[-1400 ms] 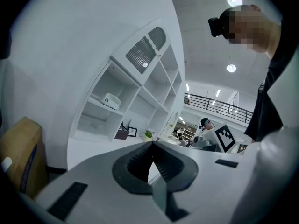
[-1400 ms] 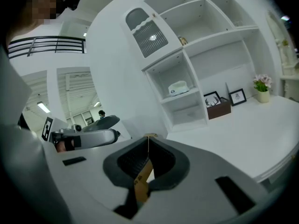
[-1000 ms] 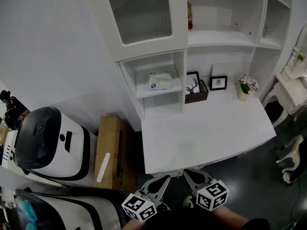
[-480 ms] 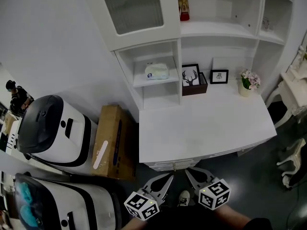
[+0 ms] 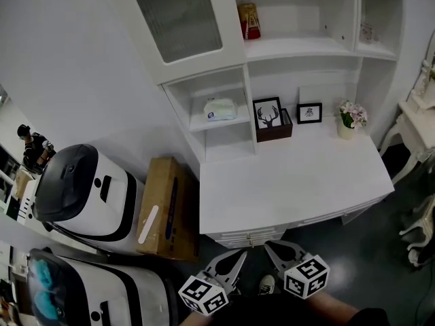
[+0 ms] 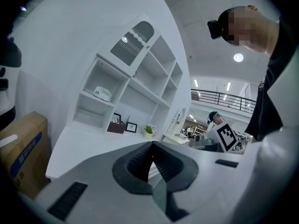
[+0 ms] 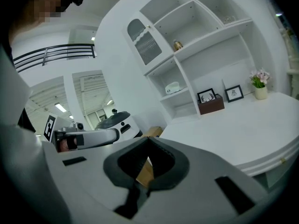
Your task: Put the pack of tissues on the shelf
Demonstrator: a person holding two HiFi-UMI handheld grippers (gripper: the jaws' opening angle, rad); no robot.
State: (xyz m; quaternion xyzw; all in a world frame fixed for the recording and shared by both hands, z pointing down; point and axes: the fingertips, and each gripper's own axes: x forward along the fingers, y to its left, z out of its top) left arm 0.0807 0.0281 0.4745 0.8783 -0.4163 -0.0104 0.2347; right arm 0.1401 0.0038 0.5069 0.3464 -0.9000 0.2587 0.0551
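Note:
The pack of tissues (image 5: 219,109) is white with a blue mark and lies on the middle board of a small open shelf (image 5: 215,125) in the white wall unit. It also shows far off in the left gripper view (image 6: 102,93) and the right gripper view (image 7: 173,87). My left gripper (image 5: 237,256) and right gripper (image 5: 269,247) hang low near my body, in front of the desk edge and far from the shelf. Both are shut, jaw tips meeting, with nothing between them (image 6: 152,143) (image 7: 148,139).
A white desk (image 5: 292,175) spans the front of the unit, with a deer picture (image 5: 267,113), a brown box (image 5: 275,132), a small frame (image 5: 309,113) and a flower pot (image 5: 351,121) at its back. A cardboard box (image 5: 165,206) and white machines (image 5: 81,195) stand left. A bottle (image 5: 248,17) sits higher.
The head view has drifted, so the wall unit sits a little higher and farther. Both grippers stay low and shut. The tissue pack has not moved on its shelf.

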